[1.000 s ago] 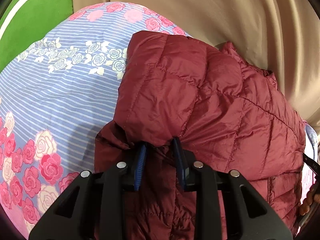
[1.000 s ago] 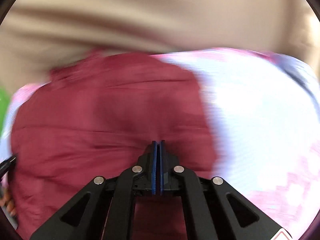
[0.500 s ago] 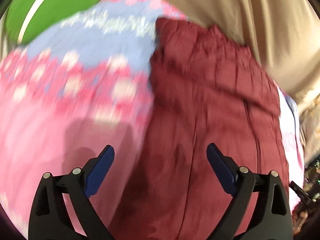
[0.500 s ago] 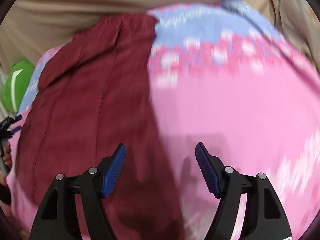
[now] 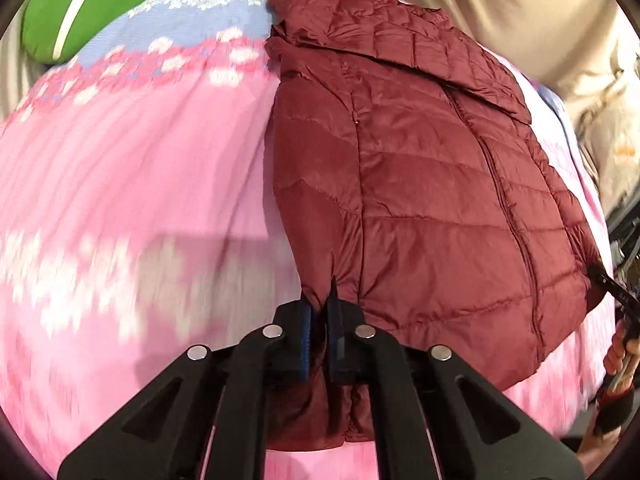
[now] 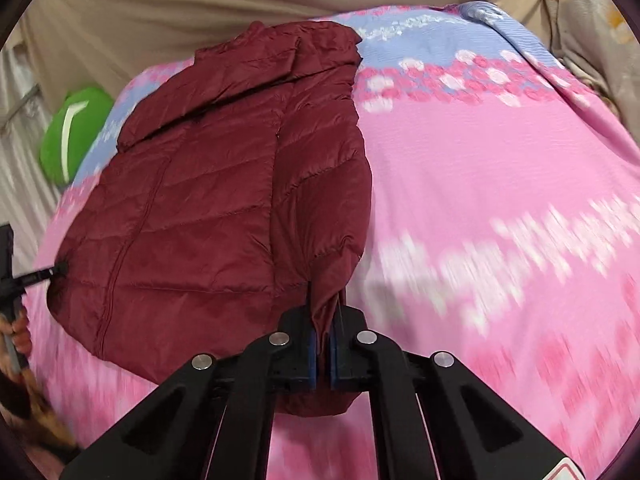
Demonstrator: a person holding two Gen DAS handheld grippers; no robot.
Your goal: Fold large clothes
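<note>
step: hem gripped for a lengthwise fold | jacket (image 5: 440,184) lay on bed (image 5: 132,168), sleeves tucked | left gripper (image 5: 318,326) and right gripper (image 6: 323,330) jaws each clamped on a hem corner | next: likely lift hem toward collar together, evenly

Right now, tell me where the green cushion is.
The green cushion sits at the far left edge of the floral bed sheet, against the beige curtain and left of the maroon puffer jacket; both wrist views show it upper left.
</note>
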